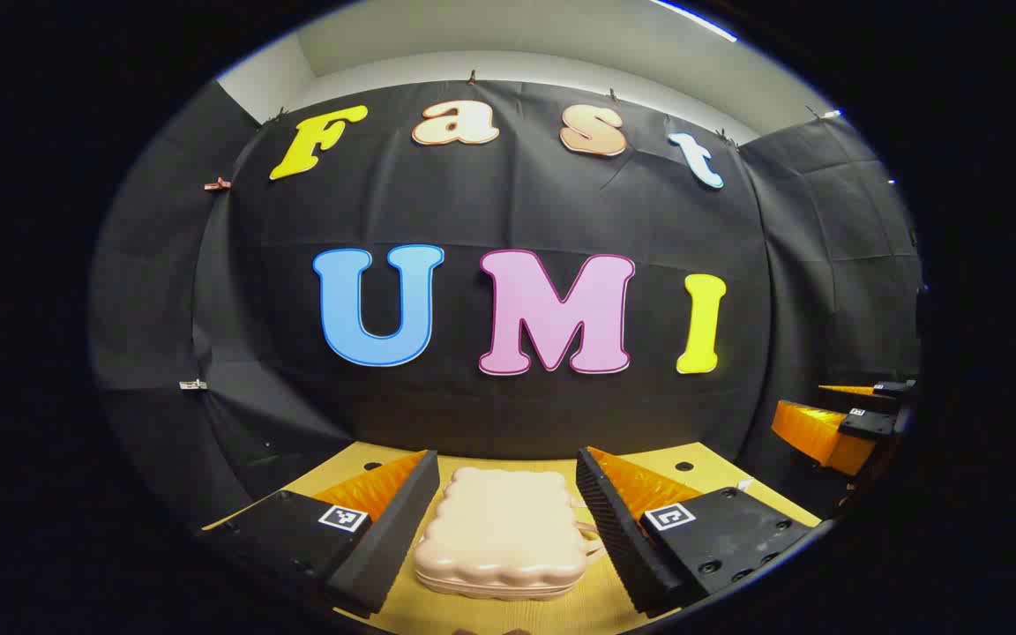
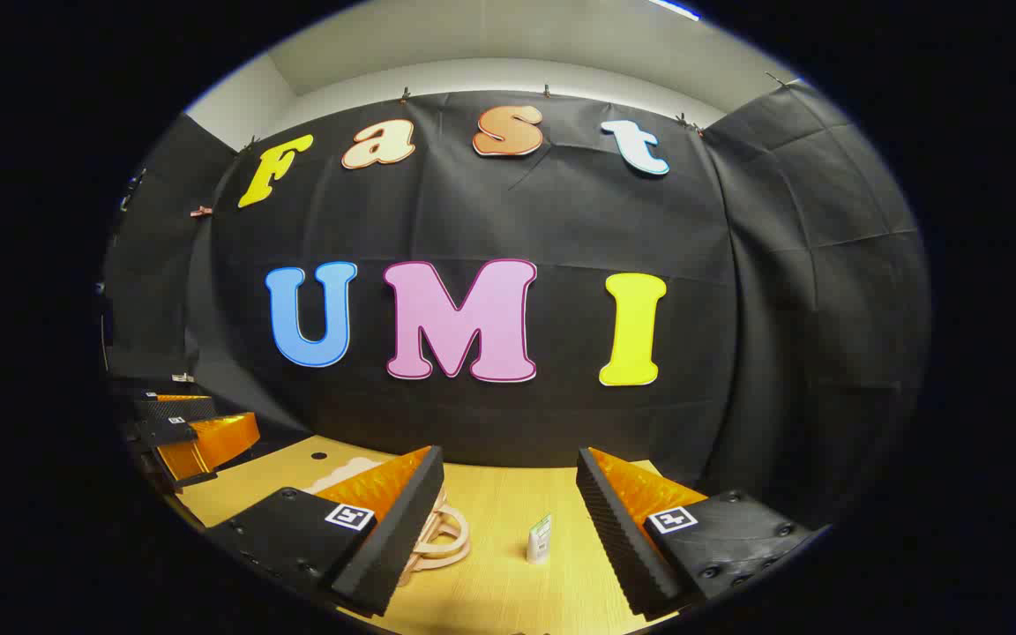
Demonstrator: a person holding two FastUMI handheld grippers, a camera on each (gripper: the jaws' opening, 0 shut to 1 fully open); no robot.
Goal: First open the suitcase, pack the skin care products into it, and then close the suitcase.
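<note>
Upright tube (image 2: 540,539) between parted jaws

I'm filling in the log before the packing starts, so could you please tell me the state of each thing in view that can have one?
suitcase: shut, lying flat on the table, handle pointing right.
skin care tube: standing upright on the table, outside the suitcase, untouched.
left gripper: open, fingers either side of the suitcase, not pressing it.
right gripper: open, holding nothing, the tube ahead between its fingers.

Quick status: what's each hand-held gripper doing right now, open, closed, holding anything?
Left hand-held gripper: open, holding nothing, suitcase between its fingers.
Right hand-held gripper: open, holding nothing.
</note>
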